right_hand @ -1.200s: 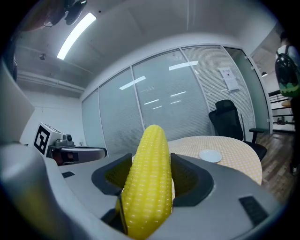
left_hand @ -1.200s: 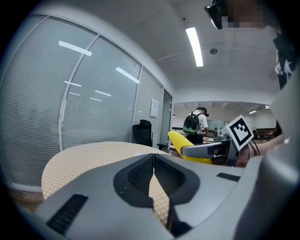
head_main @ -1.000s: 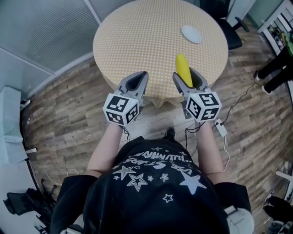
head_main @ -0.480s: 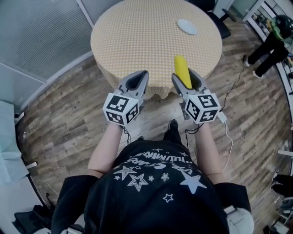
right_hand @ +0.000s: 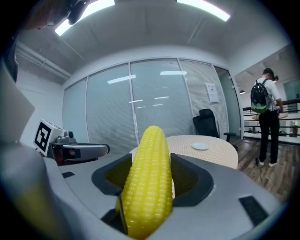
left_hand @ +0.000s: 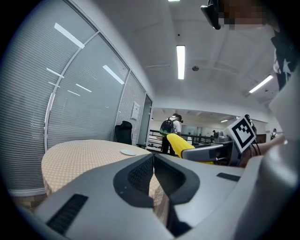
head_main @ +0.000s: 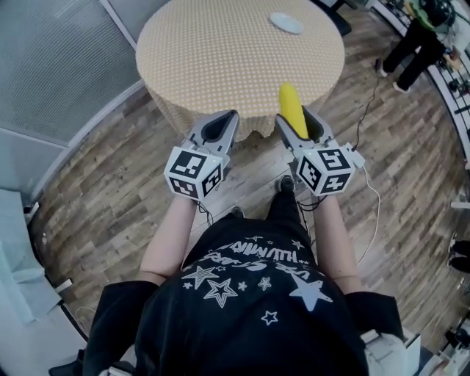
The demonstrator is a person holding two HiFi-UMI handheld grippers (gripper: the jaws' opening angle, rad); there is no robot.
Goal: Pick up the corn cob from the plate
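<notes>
A yellow corn cob (head_main: 291,109) (right_hand: 149,176) (left_hand: 180,144) sticks forward out of my right gripper (head_main: 300,125) (right_hand: 149,180), whose jaws are shut on it. The gripper is held at the near edge of the round table, above the floor. My left gripper (head_main: 218,129) (left_hand: 153,164) hangs beside it to the left, jaws closed together with nothing between them. The small white plate (head_main: 286,23) (right_hand: 200,146) (left_hand: 128,152) lies bare at the far side of the table, well away from both grippers.
The round table (head_main: 220,51) wears a yellow dotted cloth. A dark office chair (right_hand: 209,123) stands behind it, against a wall of glass with blinds. A person with a backpack (right_hand: 265,117) stands at the far right. A white cable and adapter (head_main: 367,187) lie on the wood floor.
The person holding the grippers has backed away from the table: table and plate have slid up and off in the head view. Both grippers keep their pose, the corn still held.
</notes>
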